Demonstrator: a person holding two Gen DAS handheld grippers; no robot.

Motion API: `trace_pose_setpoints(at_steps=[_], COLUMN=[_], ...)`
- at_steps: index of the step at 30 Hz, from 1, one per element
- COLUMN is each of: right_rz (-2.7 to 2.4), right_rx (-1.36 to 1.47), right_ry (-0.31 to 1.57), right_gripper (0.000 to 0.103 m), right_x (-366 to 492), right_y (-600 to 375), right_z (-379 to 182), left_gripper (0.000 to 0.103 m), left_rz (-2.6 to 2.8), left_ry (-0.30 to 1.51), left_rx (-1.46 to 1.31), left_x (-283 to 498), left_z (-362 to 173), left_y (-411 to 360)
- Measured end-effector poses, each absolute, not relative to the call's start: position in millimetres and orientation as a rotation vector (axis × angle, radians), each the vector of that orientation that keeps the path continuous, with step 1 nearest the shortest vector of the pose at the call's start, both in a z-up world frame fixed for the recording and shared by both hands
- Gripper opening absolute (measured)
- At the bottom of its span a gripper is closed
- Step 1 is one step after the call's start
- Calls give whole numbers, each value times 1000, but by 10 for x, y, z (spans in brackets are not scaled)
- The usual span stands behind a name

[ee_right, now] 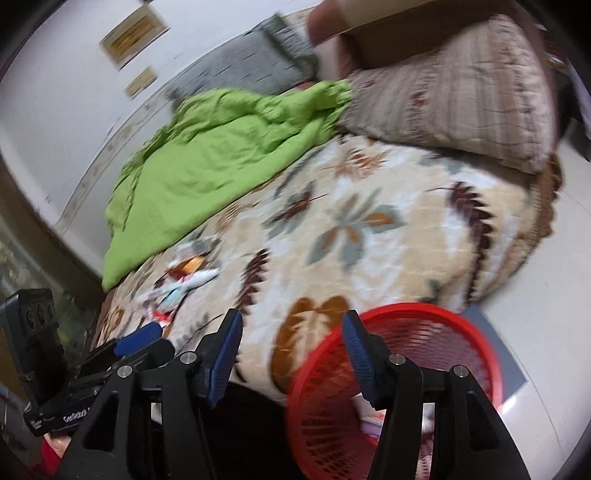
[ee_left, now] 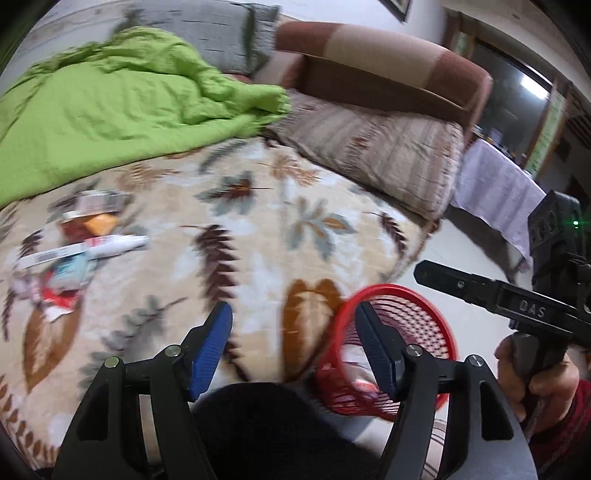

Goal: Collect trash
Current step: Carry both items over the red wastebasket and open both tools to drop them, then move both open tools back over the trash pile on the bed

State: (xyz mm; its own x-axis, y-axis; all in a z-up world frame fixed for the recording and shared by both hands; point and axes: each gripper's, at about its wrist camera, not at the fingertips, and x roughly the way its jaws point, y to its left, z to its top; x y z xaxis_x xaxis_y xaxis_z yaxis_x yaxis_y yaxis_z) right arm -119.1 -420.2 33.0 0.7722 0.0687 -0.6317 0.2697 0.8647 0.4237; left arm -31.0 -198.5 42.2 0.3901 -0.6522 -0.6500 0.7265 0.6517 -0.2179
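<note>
A small pile of trash (ee_left: 74, 251), wrappers and a white tube, lies on the leaf-patterned blanket (ee_left: 240, 221) at the left, and shows as trash (ee_right: 184, 280) in the right wrist view. A red mesh basket (ee_left: 391, 288) stands on the floor against the bed's near edge, with some pale scraps inside. My left gripper (ee_left: 293, 314) is open and empty, over the blanket's edge beside the basket. My right gripper (ee_right: 291, 321) is also open and empty, its right finger over the red basket (ee_right: 417, 308). Both views are motion-blurred.
A crumpled green sheet (ee_left: 110, 103) covers the far left of the bed. A grey pillow (ee_left: 207, 33) and a striped brown cushion (ee_left: 376, 147) lie behind. A hand (ee_left: 539, 380) grips the other tool at the right. White floor (ee_right: 546, 295) runs beside the bed.
</note>
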Motion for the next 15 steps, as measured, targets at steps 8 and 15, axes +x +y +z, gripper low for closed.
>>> trace_pose_setpoints(at_steps=[8,15], right_rz=[49,119], right_rx=[424,328], right_ry=[744,792], right_gripper=[60,61], right_x=[-464,139], right_y=[-3507,-2919], right_z=[267,56], left_gripper=[68,68], left_rz=[-695,-531], left_ry=[790,807], left_rx=[27,-34], left_x=[97,379], left_z=[301,158], left_y=[-1243,-684])
